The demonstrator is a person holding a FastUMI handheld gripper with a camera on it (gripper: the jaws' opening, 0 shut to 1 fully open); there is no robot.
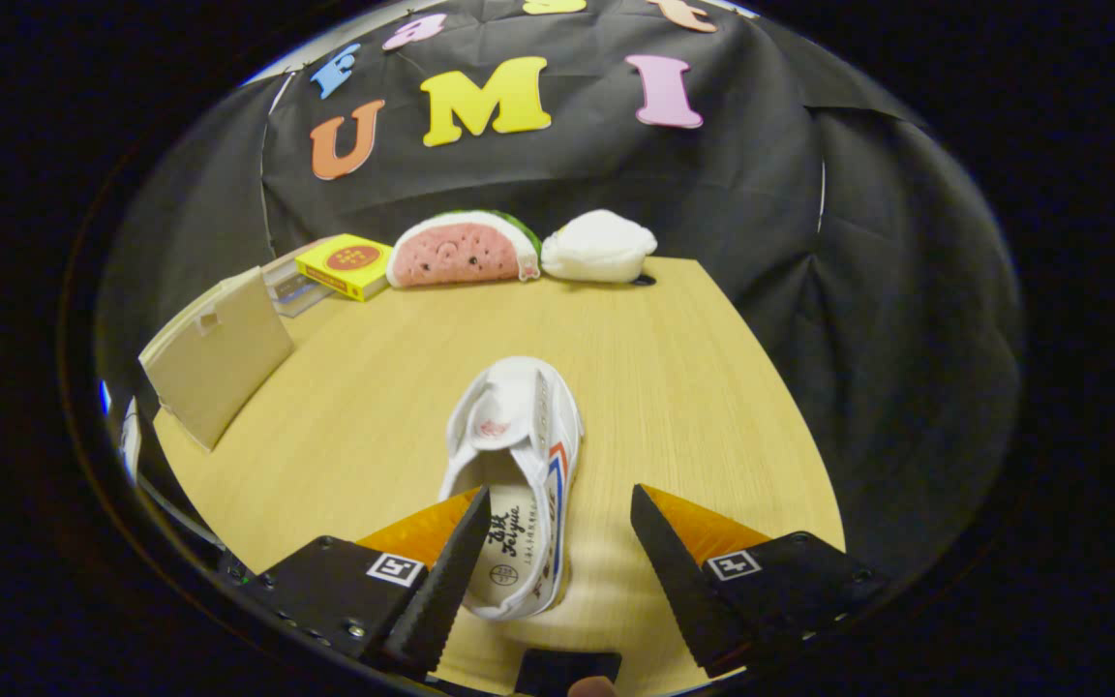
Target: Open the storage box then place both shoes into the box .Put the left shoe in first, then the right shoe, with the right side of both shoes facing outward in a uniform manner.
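Observation:
A white canvas shoe [517, 455] with red and blue side stripes lies on the wooden table [693, 407], toe pointing away from me and its opening facing up. Its heel end sits between my fingers, close to the left finger [451, 571]. My gripper [557, 508] is open, just above the heel, and the right finger [669, 566] stands apart from the shoe. A beige storage box [217, 356] stands at the table's left edge, its flap side turned toward the shoe; it looks shut.
At the back of the table lie a yellow box [346, 264] on a stack of books, a watermelon-slice plush [464, 252] and a white plush [600, 248]. Black cloth walls close in behind and to the right. Bare tabletop lies between the shoe and the storage box.

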